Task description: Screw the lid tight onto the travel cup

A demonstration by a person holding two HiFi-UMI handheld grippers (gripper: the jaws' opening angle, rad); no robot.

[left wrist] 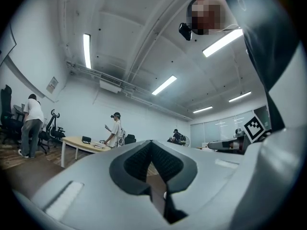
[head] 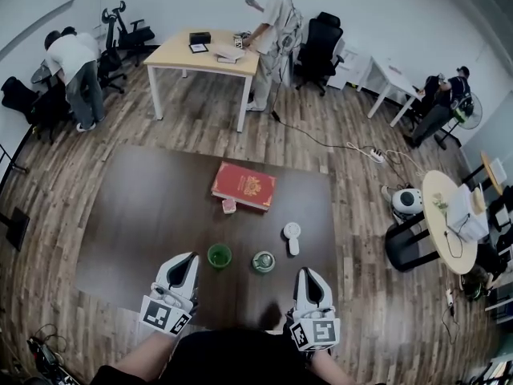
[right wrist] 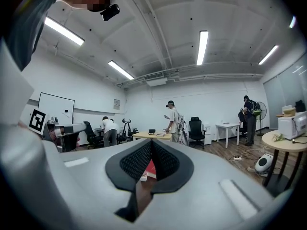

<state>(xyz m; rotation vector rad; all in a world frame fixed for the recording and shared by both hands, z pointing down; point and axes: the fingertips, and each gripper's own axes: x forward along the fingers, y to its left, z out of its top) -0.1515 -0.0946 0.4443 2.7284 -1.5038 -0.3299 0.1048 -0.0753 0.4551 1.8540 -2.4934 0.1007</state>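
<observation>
Dark table (head: 136, 215): cup (head: 219, 256) left of lid (head: 263, 261); left gripper (head: 187, 258), right gripper (head: 309, 273) closed, empty. Open first; seat lid level before twisting.

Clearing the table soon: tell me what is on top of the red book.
Nothing lies on the red book; its cover shows bare. It lies flat on the dark table. A small reddish box sits at its near edge, not on it. Anything beneath it is hidden.
</observation>
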